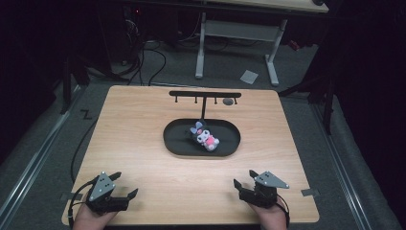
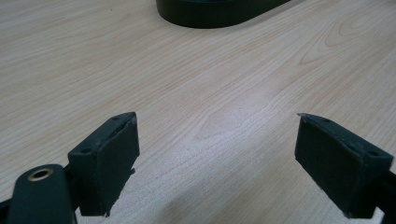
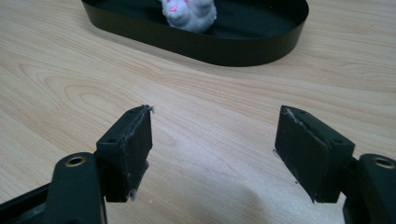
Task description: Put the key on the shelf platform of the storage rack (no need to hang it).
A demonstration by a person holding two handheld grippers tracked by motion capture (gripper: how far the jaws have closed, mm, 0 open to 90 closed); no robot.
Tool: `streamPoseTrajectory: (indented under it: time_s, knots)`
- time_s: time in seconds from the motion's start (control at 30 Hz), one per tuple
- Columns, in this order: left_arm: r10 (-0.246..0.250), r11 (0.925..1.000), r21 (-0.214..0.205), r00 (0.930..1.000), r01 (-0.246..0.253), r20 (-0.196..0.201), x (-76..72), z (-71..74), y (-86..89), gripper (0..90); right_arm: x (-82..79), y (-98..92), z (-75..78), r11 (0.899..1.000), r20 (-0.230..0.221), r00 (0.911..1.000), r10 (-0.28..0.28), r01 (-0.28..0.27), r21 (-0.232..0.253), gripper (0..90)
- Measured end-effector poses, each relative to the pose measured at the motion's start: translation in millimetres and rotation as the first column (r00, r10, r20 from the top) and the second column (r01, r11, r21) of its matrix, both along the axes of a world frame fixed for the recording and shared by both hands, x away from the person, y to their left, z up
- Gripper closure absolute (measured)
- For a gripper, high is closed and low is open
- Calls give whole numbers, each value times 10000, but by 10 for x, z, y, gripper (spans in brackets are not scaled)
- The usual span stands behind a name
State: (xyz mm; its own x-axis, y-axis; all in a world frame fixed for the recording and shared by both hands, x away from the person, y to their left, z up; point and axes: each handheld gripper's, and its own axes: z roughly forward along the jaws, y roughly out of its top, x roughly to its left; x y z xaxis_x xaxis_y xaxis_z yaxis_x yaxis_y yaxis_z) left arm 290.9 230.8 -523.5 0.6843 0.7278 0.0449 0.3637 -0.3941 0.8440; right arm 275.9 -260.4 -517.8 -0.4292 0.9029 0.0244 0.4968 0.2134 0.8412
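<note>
A small plush toy (image 1: 204, 136), grey and white with pink, lies in a black oval tray (image 1: 177, 141) at the table's middle. Behind the tray stands a black T-shaped rack (image 1: 205, 95) with small hooks. My left gripper (image 1: 123, 186) rests near the front left edge, open, with nothing between its jaws. My right gripper (image 1: 243, 179) rests near the front right edge, also open and empty. In the right gripper view the tray (image 3: 261, 53) and the toy (image 3: 189, 13) lie ahead of the open gripper (image 3: 215, 135). In the left gripper view, bare wood lies between the jaws of the gripper (image 2: 217, 142), with the tray's wall (image 2: 215, 11) far ahead.
The wooden table (image 1: 143, 124) is bare between the tray and both grippers. A small dark round object (image 1: 228, 101) lies by the rack's right end. Beyond the table are a grey floor, cables and a white desk frame (image 1: 239, 33).
</note>
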Motion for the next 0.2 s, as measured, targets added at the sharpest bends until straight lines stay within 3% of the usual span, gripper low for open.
streamPoseTrajectory:
  time_s: [0.2]
  knots:
    - [-49, 10000, 28, 10000, 49, 3, 7, 2, -21, 142, 10, -85, -12, 9997, 0, 9999, -164, 164, 191, 277]
